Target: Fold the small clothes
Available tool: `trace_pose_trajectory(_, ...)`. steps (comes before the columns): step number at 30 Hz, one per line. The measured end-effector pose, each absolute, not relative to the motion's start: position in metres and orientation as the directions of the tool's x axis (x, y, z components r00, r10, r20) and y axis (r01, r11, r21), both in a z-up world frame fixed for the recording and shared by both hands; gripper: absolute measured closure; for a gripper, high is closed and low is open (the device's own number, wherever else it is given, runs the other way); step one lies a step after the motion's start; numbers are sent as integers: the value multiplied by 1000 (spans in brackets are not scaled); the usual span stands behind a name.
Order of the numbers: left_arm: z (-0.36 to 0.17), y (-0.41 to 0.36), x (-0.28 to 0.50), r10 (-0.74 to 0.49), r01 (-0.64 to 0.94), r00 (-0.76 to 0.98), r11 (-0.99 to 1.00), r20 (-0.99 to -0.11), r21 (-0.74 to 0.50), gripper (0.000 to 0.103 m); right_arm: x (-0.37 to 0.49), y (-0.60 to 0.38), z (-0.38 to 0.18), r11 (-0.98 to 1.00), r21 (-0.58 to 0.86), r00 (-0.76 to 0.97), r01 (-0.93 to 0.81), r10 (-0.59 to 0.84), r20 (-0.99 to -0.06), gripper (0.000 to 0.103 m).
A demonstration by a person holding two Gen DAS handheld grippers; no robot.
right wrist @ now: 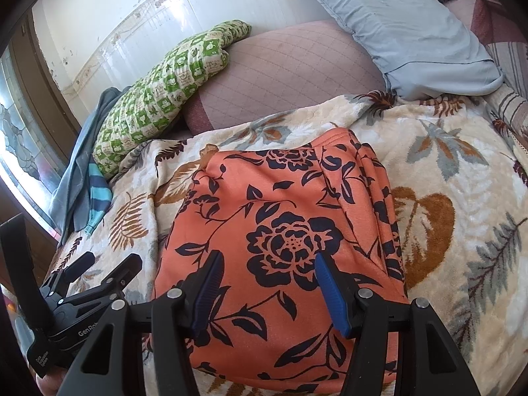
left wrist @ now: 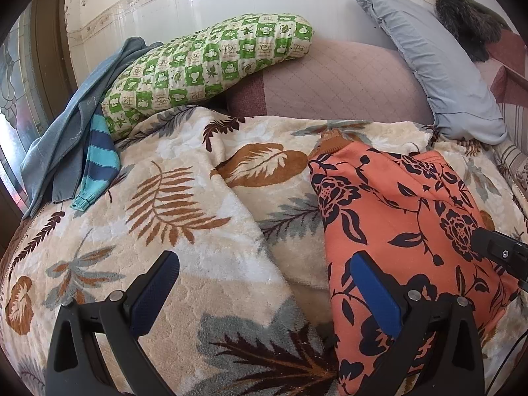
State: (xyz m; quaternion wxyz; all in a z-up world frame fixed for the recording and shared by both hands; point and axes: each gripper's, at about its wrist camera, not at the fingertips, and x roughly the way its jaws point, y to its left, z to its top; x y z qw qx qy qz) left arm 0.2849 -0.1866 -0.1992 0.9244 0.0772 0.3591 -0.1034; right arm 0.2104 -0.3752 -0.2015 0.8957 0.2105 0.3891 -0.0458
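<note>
The orange garment (right wrist: pixel 280 231) is printed with dark navy flowers and leaves; it lies folded into a roughly oblong shape, its top face smooth, with layered edges stacked along its right side and a brown knitted edge poking out at its far left corner; it rests on a cream blanket (right wrist: pixel 462 198) patterned with brown and grey leaves, which covers the bed; in the left wrist view the garment (left wrist: pixel 396 214) sits at the right of the scene, with a long crease in the blanket (left wrist: pixel 198 231) running just left of it.

At the far side a green-and-white checked pillow (left wrist: pixel 204 66) leans on a mauve quilted cushion (left wrist: pixel 336 79); a pale blue-grey pillow (left wrist: pixel 439 66) lies to the right of that, with something dark and furry (left wrist: pixel 462 16) behind it; at the far left a blue cloth (left wrist: pixel 66 125) and a blue-striped sleeve (left wrist: pixel 99 161) hang at the bed's edge near a window; a tiled wall stands behind; nothing lies on top of the garment.

The right gripper (right wrist: pixel 267 293) is tilted down over the near part of the garment, its blue-padded fingers apart with the cloth showing flat between them, nothing pinched; the left gripper (left wrist: pixel 264 293) is tilted down too, jaws wide apart, its left finger over the bare blanket and its right finger over the garment's left edge; it holds nothing.
</note>
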Motion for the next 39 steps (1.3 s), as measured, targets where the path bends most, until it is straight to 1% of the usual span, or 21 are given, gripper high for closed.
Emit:
trace_pose_trajectory(11, -200, -186, 286, -150, 261, 710, 964, -688, 59, 0, 209, -375, -200, 908, 341, 697, 242, 81, -712, 42)
trace_pose_trajectory(39, -203, -183, 289, -130, 239, 705, 969, -697, 60, 0, 209, -374, -202, 910, 338, 694, 240, 83, -715, 42)
